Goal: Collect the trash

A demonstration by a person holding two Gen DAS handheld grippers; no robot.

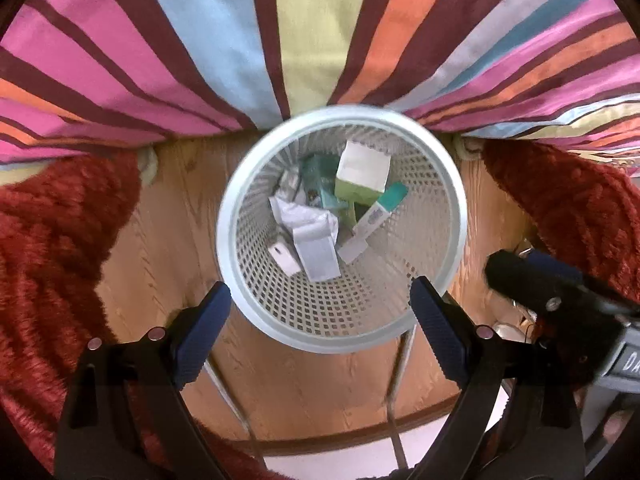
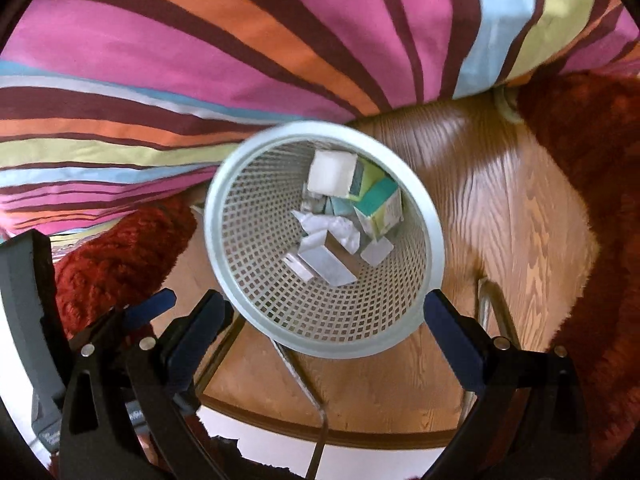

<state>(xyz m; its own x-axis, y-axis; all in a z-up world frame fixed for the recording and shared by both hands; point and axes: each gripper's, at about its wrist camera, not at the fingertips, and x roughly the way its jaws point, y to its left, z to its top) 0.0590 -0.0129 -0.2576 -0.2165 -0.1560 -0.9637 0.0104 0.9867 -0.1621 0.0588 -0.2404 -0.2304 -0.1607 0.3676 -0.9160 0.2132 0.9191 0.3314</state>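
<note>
You are hovering both grippers over the white mesh wastebasket (image 1: 342, 312), the left gripper (image 1: 320, 316) and the right gripper (image 2: 326, 322) each spread wide with nothing between the pads. The trash, boxes and crumpled paper (image 1: 308, 220), is lying at the basket's bottom. Since the basket is sitting on a small wooden table (image 1: 320, 392) beside the striped bedding (image 1: 200, 60), a descending finger is risking clipping the rim and tipping it.

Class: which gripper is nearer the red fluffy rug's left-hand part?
Left. The left gripper sits beside that rug; the right gripper is farther across.
</note>
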